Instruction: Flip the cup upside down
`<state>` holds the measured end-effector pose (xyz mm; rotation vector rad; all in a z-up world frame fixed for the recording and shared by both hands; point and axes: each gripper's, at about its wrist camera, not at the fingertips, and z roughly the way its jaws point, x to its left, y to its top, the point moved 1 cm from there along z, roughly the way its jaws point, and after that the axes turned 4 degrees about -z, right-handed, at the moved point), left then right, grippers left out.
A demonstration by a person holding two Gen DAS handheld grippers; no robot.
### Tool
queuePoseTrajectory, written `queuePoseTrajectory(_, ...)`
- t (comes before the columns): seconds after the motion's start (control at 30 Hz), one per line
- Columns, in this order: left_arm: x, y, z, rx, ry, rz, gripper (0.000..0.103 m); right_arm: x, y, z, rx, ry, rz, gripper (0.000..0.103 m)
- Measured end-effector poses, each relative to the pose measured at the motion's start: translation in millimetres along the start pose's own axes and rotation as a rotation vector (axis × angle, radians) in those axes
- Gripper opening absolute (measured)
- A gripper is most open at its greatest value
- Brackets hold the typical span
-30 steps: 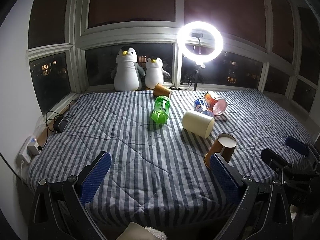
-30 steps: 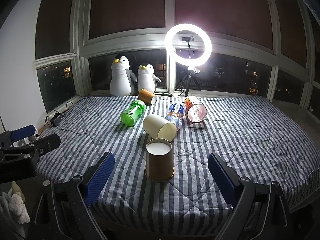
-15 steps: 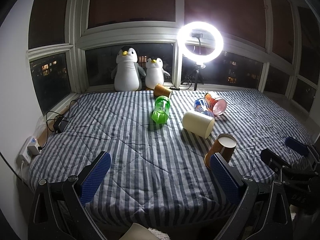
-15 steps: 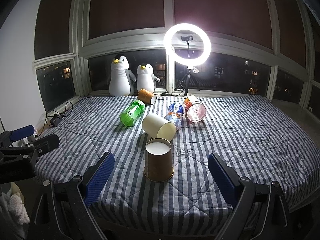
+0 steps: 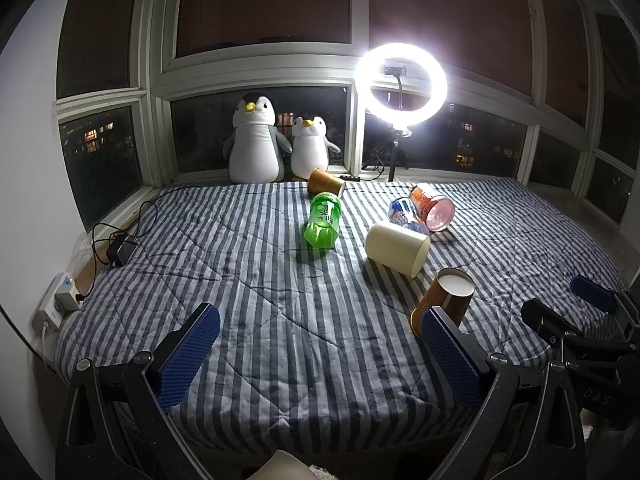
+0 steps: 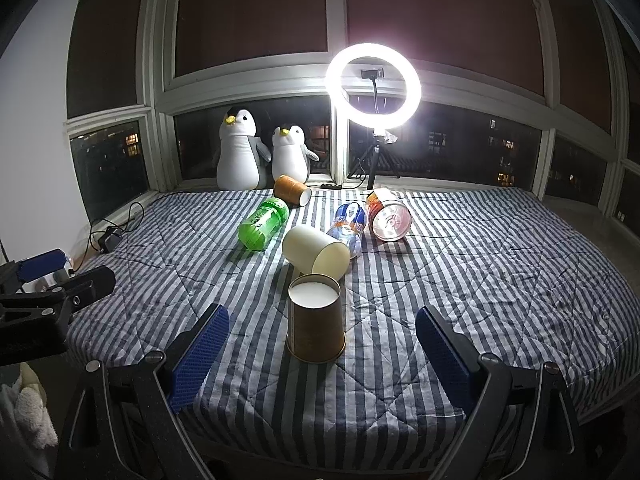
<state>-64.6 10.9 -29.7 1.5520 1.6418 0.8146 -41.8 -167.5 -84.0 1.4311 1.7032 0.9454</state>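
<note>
Left wrist view: left gripper (image 5: 316, 354) had its jaws spread wide with nothing between them, held over the near edge of the striped quilt (image 5: 256, 280). A brown paper cup (image 5: 446, 298) stood mouth-down, white base uppermost, just beyond the right finger pad. A cream cup (image 5: 396, 247) lay on its side behind it. Farther back lay a green bottle (image 5: 323, 220), a second brown cup (image 5: 326, 180), a blue can (image 5: 402, 210) and a red can (image 5: 434, 208). Two plush penguins (image 5: 256, 140) and a ring light (image 5: 400, 84) stood at the window.

Right wrist view: right gripper (image 6: 322, 358) was likewise spread wide and empty. The brown paper cup (image 6: 317, 320) stood inverted between the pads, clear of both. The cream cup (image 6: 316, 254) lay just behind it. The left gripper (image 6: 56, 292) showed at the left edge.
</note>
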Motion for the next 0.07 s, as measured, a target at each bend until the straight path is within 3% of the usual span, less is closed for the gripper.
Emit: queuePoseTrajectory(0.07,-0.1,0.4,1.6,0.009,-0.005,-0.001,0.102,-1.3,-2.0,1.4,0.003,0.0,0.004,0.093)
